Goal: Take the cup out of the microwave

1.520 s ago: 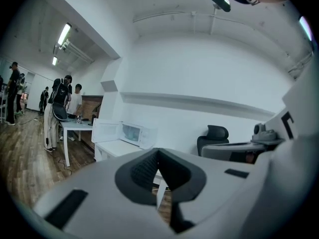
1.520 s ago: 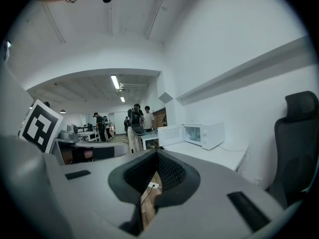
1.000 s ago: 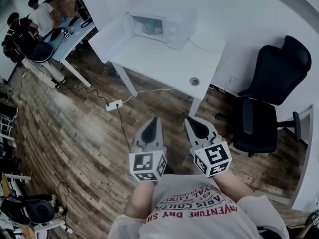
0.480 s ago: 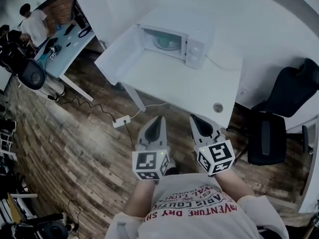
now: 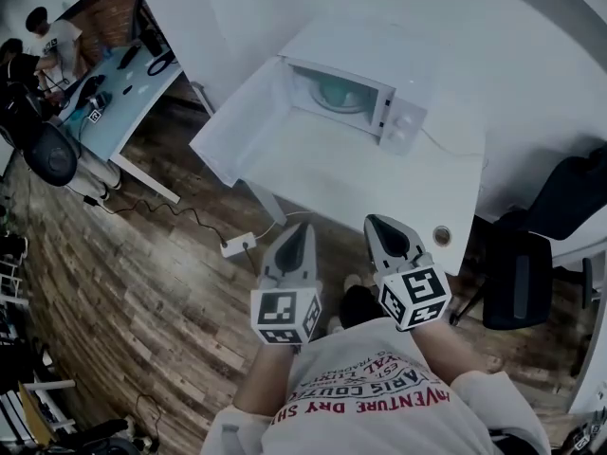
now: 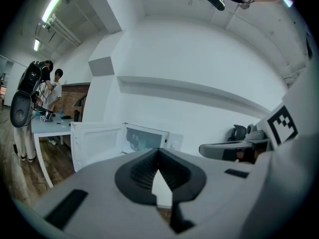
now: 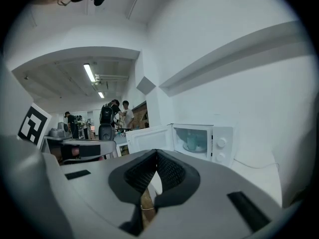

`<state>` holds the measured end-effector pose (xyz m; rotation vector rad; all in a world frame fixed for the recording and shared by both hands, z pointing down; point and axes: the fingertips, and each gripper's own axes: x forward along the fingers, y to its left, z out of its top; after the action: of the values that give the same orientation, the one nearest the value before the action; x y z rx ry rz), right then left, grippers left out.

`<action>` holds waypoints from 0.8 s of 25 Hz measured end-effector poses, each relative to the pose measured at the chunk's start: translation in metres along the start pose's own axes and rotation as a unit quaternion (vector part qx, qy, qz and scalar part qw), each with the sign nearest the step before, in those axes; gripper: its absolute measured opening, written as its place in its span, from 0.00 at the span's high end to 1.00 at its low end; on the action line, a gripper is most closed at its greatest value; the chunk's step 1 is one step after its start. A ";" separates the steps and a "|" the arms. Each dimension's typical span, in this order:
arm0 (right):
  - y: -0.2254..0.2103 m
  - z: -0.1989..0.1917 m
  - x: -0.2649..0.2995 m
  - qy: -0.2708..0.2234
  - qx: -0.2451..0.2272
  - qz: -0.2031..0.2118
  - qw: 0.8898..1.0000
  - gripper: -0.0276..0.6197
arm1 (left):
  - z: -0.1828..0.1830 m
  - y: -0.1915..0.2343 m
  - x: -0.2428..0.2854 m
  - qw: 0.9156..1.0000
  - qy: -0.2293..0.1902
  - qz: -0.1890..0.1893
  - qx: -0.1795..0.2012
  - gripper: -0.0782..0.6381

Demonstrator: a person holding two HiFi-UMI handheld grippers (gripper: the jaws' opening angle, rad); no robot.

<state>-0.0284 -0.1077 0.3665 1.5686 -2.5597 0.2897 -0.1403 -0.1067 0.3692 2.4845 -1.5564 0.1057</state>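
Observation:
A white microwave [image 5: 365, 93] stands at the far end of a white table [image 5: 379, 192], its door [image 5: 237, 131] swung wide to the left. Inside it a pale teal cup [image 5: 334, 91] rests on the turntable, also seen in the right gripper view as the cup [image 7: 192, 142]. My left gripper [image 5: 299, 227] and right gripper [image 5: 377, 221] are side by side at the table's near edge, well short of the microwave [image 7: 204, 142]. Both are shut with nothing between the jaws. From the left gripper [image 6: 158, 151] the open door [image 6: 94, 143] shows ahead.
A black office chair [image 5: 517, 278] stands right of the table. A cable hole [image 5: 441, 235] sits near the table's front right corner. A power strip [image 5: 237, 245] and cable lie on the wooden floor. People stand at a second desk [image 5: 123, 83] far left.
The person has walked toward the table, so the microwave and table are nearer and larger. Both grippers stay shut and side by side.

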 end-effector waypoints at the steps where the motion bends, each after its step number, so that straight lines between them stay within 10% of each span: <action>1: -0.003 -0.001 0.009 0.002 0.001 0.001 1.000 0.94 | -0.001 0.006 0.007 1.000 0.001 0.001 0.000 0.88; 20: -0.114 0.023 0.204 0.015 0.044 -0.032 0.998 0.94 | 0.029 0.086 0.228 0.998 0.034 -0.049 0.035 0.88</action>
<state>-0.0194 -0.3403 0.3973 1.6588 -2.5011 0.4203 -0.1185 -0.3500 0.3912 2.5768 -1.4236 0.2308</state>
